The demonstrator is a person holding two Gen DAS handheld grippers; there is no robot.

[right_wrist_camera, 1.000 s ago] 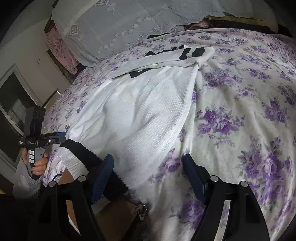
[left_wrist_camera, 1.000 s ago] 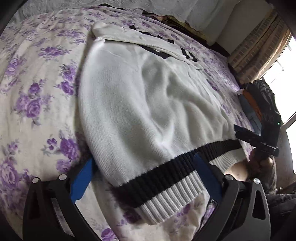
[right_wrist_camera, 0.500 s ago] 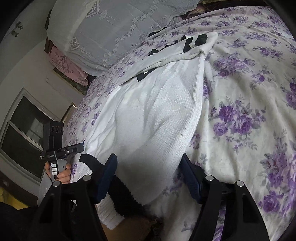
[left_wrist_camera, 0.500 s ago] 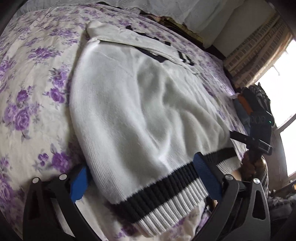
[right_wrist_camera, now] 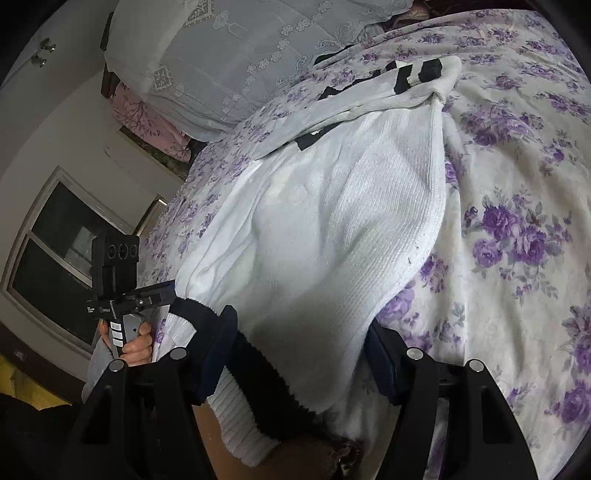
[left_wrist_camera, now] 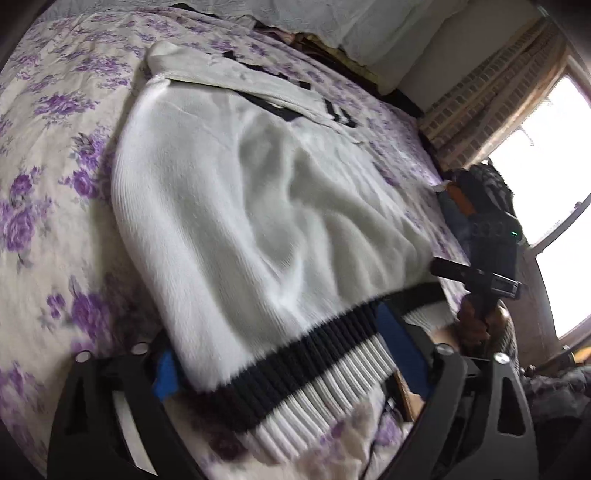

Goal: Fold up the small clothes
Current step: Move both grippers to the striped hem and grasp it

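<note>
While spread flat near the flower-printed bed's (left_wrist_camera: 48, 155) edge, white knitted sweater with black-striped ribbed hem (left_wrist_camera: 236, 221). Left hand-held gripper (left_wrist_camera: 280, 365) just closing, hem between its jaws. Right hand-held gripper (right_wrist_camera: 303, 354) likewise astride the hem; grip unclear.

Black gripper (left_wrist_camera: 280, 362) frame, blue pads, silver screws.

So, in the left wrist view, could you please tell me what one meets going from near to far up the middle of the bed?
Ribbed white hem → black band → white sweater body → folded sleeve with black marks → floral bedspread → pale lace pillow.
</note>
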